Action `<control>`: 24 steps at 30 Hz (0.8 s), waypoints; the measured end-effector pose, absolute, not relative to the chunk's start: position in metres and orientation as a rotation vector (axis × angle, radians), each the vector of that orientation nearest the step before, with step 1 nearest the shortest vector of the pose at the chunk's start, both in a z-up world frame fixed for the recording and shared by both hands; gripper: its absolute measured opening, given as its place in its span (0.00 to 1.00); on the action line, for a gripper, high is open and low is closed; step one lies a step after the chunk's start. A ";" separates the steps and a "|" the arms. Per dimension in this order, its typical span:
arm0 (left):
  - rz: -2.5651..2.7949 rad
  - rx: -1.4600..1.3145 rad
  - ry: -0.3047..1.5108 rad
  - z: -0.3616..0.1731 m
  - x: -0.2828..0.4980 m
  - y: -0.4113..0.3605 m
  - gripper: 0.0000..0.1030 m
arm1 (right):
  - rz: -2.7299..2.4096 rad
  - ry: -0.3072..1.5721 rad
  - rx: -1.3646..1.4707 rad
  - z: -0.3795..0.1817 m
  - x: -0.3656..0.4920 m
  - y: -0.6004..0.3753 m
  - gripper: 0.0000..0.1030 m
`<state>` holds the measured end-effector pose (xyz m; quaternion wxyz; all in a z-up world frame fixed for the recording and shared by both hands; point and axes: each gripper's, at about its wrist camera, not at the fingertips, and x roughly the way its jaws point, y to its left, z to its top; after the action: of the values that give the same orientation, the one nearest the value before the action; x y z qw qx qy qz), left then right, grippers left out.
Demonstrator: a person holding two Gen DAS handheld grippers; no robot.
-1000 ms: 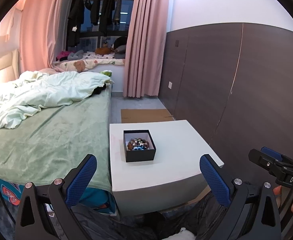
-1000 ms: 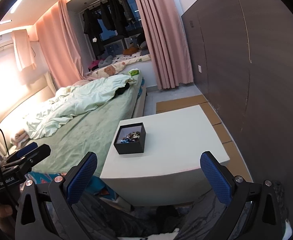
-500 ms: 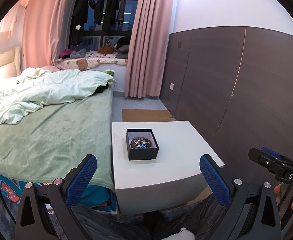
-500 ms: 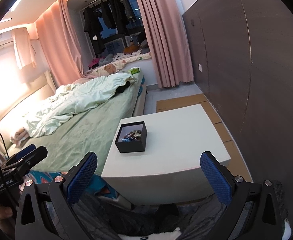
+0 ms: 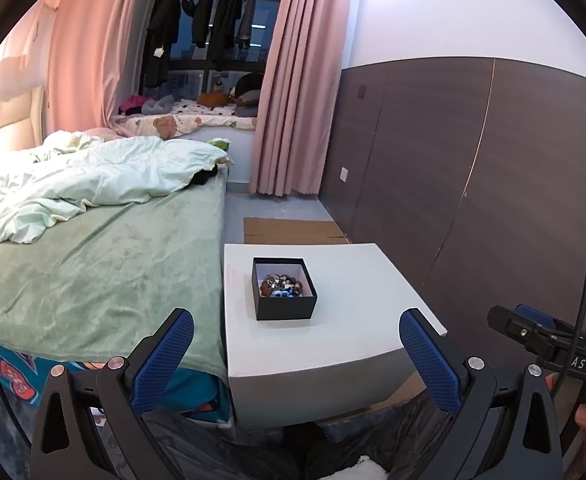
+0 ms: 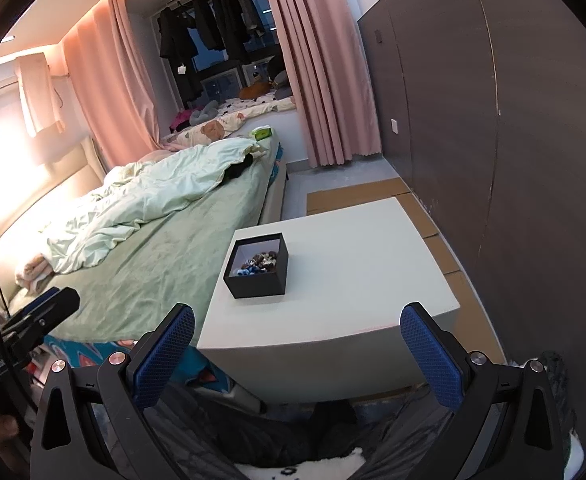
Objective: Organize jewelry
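Note:
A small black box (image 5: 284,289) (image 6: 258,265) sits open on a white table (image 5: 357,280) (image 6: 357,256), left of centre. Inside lies a heap of beaded jewelry (image 5: 282,286) (image 6: 259,262), brown and blue. My left gripper (image 5: 296,343) is open, held short of the table's near edge, with nothing between its blue-padded fingers. My right gripper (image 6: 297,341) is open too, also back from the table and empty. Each wrist view catches the other gripper at its side edge.
A bed with a green cover (image 5: 93,272) (image 6: 165,248) and a rumpled pale duvet presses against the table's left side. A dark panelled wall (image 5: 473,184) runs along the right. Cardboard (image 5: 293,230) lies on the floor beyond the table. Dark fabric lies below the grippers.
Both grippers have moved slightly closer to the table and lifted a little, so the box looks larger. Their jaws stayed open and the box has not moved.

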<state>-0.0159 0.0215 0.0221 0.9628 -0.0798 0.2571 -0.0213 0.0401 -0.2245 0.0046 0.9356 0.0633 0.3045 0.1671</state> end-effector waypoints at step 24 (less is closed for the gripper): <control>-0.051 -0.134 0.525 0.022 -0.021 0.011 1.00 | 0.323 0.625 0.126 0.004 0.035 -0.228 1.00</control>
<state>-0.0215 0.0106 0.0215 0.9633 -0.0661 0.2590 -0.0252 0.0354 -0.2276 0.0042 0.9368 0.0617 0.3061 0.1580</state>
